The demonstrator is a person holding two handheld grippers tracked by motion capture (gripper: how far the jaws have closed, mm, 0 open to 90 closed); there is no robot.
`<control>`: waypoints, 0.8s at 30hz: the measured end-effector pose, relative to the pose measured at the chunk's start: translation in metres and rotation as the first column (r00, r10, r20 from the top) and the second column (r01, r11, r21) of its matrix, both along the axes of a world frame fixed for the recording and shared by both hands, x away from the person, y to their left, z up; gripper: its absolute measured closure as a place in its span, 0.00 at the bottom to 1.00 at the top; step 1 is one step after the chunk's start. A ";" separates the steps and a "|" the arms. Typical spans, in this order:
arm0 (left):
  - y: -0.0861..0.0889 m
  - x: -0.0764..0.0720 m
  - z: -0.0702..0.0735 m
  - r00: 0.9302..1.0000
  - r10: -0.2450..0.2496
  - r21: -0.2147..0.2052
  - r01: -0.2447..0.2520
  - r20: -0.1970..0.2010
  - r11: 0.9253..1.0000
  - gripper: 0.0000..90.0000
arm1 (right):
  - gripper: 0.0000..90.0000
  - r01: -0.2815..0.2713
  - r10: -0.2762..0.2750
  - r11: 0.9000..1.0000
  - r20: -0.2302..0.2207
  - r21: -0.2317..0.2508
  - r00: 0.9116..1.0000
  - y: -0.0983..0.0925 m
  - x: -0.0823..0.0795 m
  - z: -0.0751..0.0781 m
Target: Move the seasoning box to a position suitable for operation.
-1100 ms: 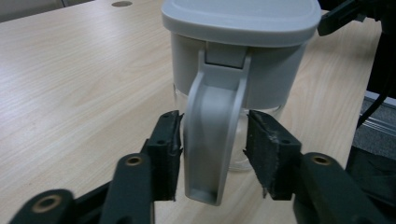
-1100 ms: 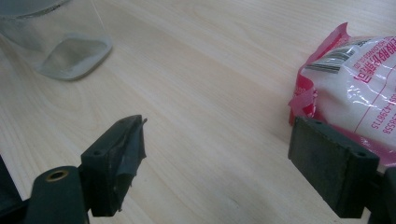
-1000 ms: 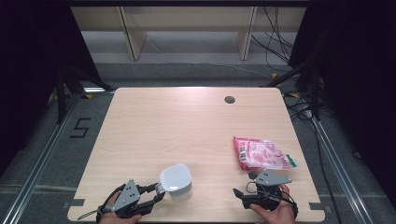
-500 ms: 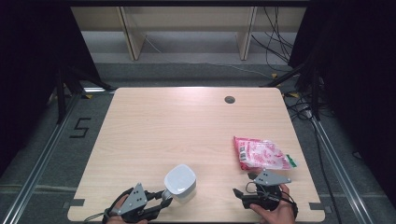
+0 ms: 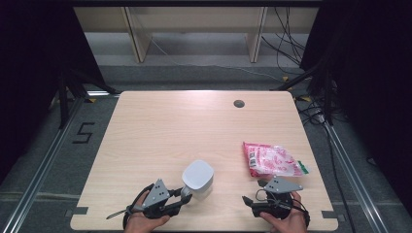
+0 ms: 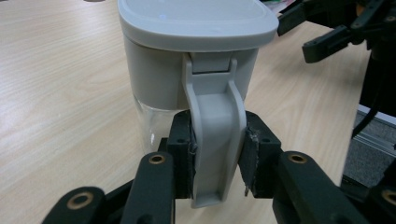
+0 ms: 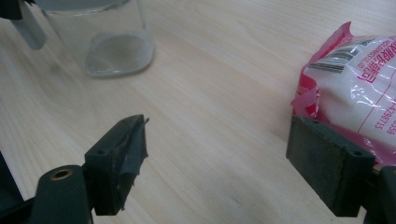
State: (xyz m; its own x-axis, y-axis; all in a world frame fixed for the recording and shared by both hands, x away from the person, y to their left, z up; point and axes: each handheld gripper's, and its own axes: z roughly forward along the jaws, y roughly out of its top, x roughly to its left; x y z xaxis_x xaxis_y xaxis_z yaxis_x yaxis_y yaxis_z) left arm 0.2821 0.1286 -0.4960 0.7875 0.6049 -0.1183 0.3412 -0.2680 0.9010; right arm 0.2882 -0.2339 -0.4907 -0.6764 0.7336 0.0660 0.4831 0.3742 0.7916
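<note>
A clear jug [image 5: 197,175] with a grey lid is at the table's near middle. My left gripper [image 5: 186,195] is shut on its grey handle [image 6: 216,135], one jaw on each side. The jug's lid [image 6: 196,18] and upper body [image 6: 154,70] fill the top of the left gripper view. I cannot tell whether its base [image 7: 116,51] rests on the table. My right gripper [image 5: 248,203] is open near the front edge, right of the jug, with nothing between its fingers [image 7: 123,154]. A pink and white bag [image 5: 271,159] lies just beyond it, and the same bag [image 7: 359,84] touches its right jaw.
The wooden table [image 5: 170,126] has a round grey grommet [image 5: 238,103] at the back right. Beyond the far edge stands a shelf unit [image 5: 194,29], with cables [image 5: 291,48] on the floor at the right. A metal rail [image 5: 43,160] runs along the left side.
My left gripper has carried the jug to the right and a little farther from the front edge. The right gripper and the bag have stayed put.
</note>
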 end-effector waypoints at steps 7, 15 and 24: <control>-0.006 0.014 0.002 1.000 -0.006 0.012 0.006 0.005 1.000 0.75 | 0.24 -0.024 0.024 1.000 0.004 0.000 1.000 0.000 0.002 -0.001; -0.009 0.024 0.002 1.000 -0.016 0.026 0.016 0.013 1.000 0.75 | 0.24 -0.016 0.016 1.000 0.005 -0.014 1.000 0.000 0.001 0.000; -0.018 0.039 0.001 0.999 -0.025 0.021 0.024 0.021 0.999 0.75 | 0.24 -0.018 0.018 1.000 0.005 -0.012 1.000 0.000 0.001 0.000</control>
State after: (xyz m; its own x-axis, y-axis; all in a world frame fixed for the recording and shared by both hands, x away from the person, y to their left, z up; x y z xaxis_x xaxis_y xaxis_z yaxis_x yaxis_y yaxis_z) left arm 0.3210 0.1107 -0.4948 0.8042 0.5876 -0.0893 0.3155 -0.2948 0.9020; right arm 0.2895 -0.2338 -0.4911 -0.6897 0.7221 0.0535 0.4722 0.3925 0.7893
